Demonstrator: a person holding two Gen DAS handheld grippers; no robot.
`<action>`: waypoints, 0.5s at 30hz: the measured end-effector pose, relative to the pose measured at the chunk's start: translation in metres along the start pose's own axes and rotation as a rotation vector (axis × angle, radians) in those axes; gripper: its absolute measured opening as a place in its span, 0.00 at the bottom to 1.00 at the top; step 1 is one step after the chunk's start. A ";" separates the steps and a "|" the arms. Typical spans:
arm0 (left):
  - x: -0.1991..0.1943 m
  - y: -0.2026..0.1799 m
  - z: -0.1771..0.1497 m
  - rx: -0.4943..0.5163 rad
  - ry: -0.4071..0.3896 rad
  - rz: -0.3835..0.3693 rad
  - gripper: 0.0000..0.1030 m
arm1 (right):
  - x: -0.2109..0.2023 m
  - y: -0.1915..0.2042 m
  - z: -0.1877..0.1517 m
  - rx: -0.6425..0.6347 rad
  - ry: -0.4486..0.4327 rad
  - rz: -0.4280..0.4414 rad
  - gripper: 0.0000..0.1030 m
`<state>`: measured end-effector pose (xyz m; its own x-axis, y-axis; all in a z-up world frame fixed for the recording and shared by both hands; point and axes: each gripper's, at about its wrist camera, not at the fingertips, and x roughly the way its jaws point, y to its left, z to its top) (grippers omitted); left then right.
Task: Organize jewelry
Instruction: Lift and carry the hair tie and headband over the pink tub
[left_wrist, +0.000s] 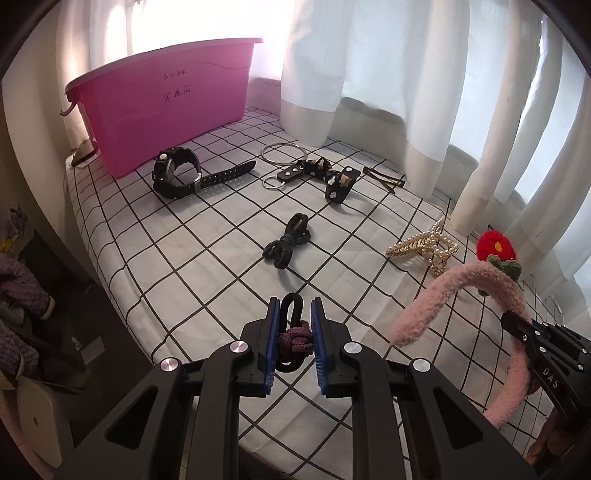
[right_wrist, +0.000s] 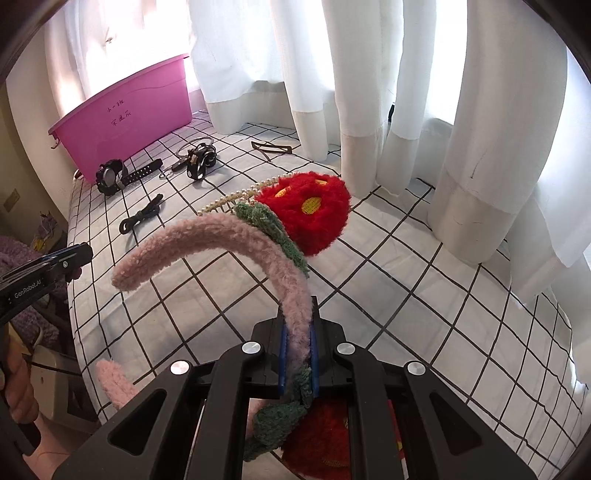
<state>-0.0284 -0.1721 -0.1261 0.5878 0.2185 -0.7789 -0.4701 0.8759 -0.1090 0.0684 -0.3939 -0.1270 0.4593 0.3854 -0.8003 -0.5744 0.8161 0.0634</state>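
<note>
My left gripper (left_wrist: 295, 317) is shut on a black hair tie with a maroon knot (left_wrist: 294, 339), held above the checked bed sheet (left_wrist: 184, 236). My right gripper (right_wrist: 298, 321) is shut on a fuzzy pink headband (right_wrist: 229, 236) with red knitted flowers (right_wrist: 308, 214); it also shows in the left wrist view (left_wrist: 461, 280). On the sheet lie a black watch (left_wrist: 177, 173), metal rings (left_wrist: 282, 152), a black flowered strap (left_wrist: 325, 175), dark hair ties (left_wrist: 288, 242), a brown clip (left_wrist: 384, 180) and a pearl claw clip (left_wrist: 424, 247). A pink bin (left_wrist: 166, 103) stands at the back left.
White curtains (left_wrist: 388, 74) hang along the back and right of the bed. The bed's left edge drops to a dark gap with a purple knitted item (left_wrist: 18, 284) and a stool (left_wrist: 37, 417) below.
</note>
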 end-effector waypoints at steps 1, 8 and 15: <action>-0.006 0.001 0.002 0.002 -0.007 0.002 0.16 | -0.006 0.001 0.002 0.003 -0.009 0.004 0.09; -0.046 0.017 0.021 -0.019 -0.046 0.026 0.17 | -0.047 0.015 0.027 -0.025 -0.089 0.021 0.09; -0.092 0.048 0.050 -0.048 -0.120 0.057 0.17 | -0.074 0.047 0.061 -0.056 -0.158 0.065 0.09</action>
<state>-0.0721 -0.1282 -0.0292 0.6322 0.3198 -0.7058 -0.5343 0.8396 -0.0982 0.0488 -0.3579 -0.0283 0.5185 0.5027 -0.6917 -0.6412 0.7638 0.0745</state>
